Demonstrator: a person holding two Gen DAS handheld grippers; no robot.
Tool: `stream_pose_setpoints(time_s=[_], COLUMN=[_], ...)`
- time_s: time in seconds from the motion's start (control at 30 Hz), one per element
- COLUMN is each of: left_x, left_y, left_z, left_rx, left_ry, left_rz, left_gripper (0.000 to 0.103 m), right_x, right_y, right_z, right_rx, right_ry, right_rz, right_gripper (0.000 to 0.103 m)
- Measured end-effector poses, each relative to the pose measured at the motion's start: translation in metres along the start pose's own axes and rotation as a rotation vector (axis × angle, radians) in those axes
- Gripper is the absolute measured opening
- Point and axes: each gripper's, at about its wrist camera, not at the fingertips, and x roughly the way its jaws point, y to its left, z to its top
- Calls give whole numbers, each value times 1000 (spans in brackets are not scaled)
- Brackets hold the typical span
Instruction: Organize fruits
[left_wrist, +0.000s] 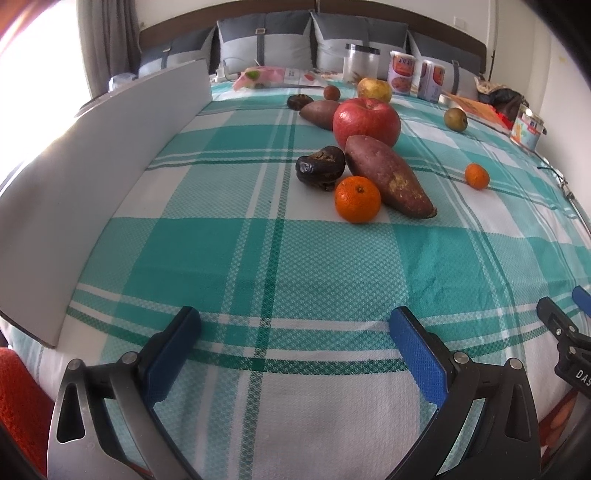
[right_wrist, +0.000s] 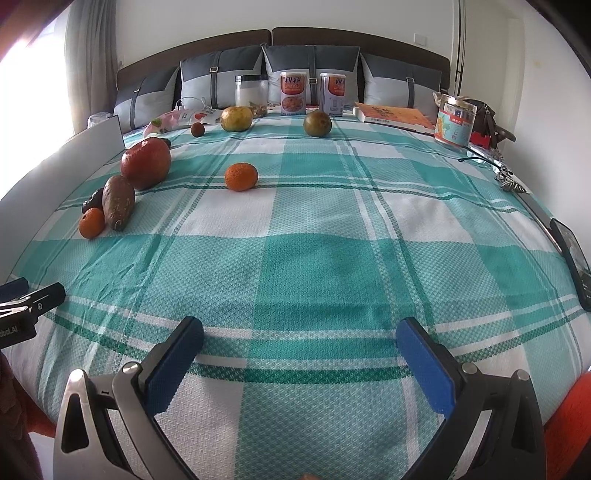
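hovering low over the checked cloth (left_wrist: 280, 258), we keep the left gripper (left_wrist: 295, 325) wide apart and empty, and the right gripper (right_wrist: 301, 336) just as wide, holding nothing. ahead of the left one lies a cluster: a near mandarin (left_wrist: 357, 199) touching a sweet potato (left_wrist: 388, 173), the red apple (left_wrist: 366, 120) behind. a lone mandarin (right_wrist: 241, 176) sits well ahead of the right. we judge no pick has begun; next comes a reach forward to straddle one fruit.
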Motion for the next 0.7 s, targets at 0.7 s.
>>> stream_pose_setpoints(time_s=[0.7], left_x=[1], left_y=[-1], left_z=[-2], left_rx=[12], left_ry=[8], left_rz=[-8], left_gripper=[103], right_x=[0], right_y=[-1], right_z=[0], right_rx=[2], right_ry=[3], right_rz=[0], right_gripper=[103])
